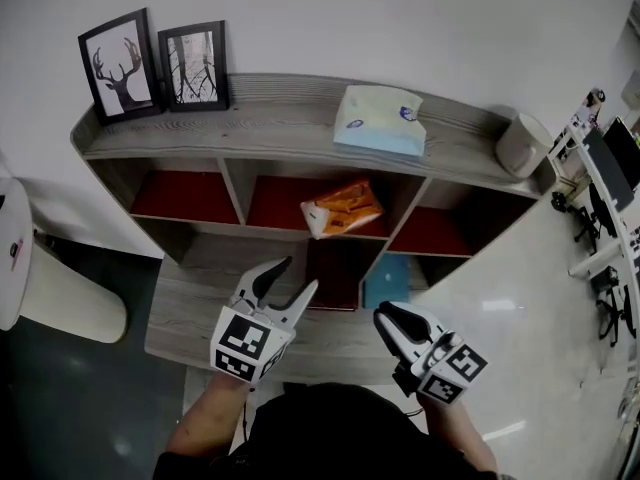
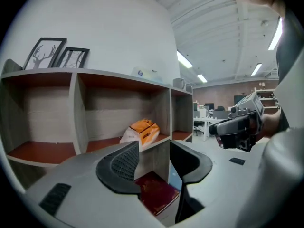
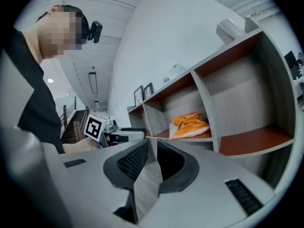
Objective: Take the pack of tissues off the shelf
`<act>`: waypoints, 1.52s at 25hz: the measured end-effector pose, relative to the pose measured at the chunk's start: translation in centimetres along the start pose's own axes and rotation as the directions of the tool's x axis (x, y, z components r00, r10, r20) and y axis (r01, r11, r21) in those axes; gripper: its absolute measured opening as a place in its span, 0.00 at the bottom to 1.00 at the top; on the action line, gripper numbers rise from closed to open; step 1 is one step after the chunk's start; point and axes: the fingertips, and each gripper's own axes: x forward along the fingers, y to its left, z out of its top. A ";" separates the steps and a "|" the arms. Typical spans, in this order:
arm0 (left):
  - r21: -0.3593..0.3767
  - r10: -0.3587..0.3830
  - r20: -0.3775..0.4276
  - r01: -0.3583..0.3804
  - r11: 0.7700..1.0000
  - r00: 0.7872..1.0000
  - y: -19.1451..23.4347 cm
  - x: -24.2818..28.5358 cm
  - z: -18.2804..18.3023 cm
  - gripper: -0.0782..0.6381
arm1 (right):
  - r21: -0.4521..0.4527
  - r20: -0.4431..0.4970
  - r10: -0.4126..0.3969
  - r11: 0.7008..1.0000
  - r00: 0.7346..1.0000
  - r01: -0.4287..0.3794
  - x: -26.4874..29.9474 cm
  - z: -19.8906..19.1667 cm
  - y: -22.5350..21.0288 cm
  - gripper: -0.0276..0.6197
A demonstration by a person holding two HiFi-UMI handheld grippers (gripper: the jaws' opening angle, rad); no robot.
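A pale blue-and-white pack of tissues [image 1: 380, 120] lies on top of the grey wooden shelf [image 1: 270, 118], right of middle. An orange-and-white pack [image 1: 343, 208] [image 2: 141, 131] [image 3: 190, 125] rests tilted in the middle red-floored compartment. My left gripper [image 1: 298, 275] [image 2: 154, 145] hovers over the low front ledge, open, with nothing between its jaws, aimed at the middle compartment. My right gripper [image 1: 385, 315] [image 3: 153, 144] is beside it to the right, shut and empty. Both stand well short of either pack.
Two framed pictures [image 1: 155, 63] lean against the wall at the shelf top's left end, and a grey cylinder [image 1: 522, 145] stands at its right end. Below are a dark red book [image 2: 154, 191] and a blue one [image 1: 386, 280]. Office desks [image 1: 610, 198] stand at the right.
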 end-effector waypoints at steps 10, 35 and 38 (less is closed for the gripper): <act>0.103 0.026 -0.138 -0.012 0.995 0.990 1.8 7.2 -1.5 0.48 | 0.020 0.001 -0.008 1.000 1.000 0.008 -0.3 0.4 -2.8 0.07; 0.327 0.212 -0.271 -0.117 0.938 0.939 3.1 11.4 -3.2 0.30 | 0.075 0.022 -0.019 0.997 1.000 0.017 -3.3 0.1 -6.1 0.07; 0.324 0.215 -0.267 -0.123 0.938 0.939 2.6 11.0 -3.1 0.27 | 0.077 0.023 -0.010 0.997 1.000 0.009 -3.8 0.0 -6.3 0.07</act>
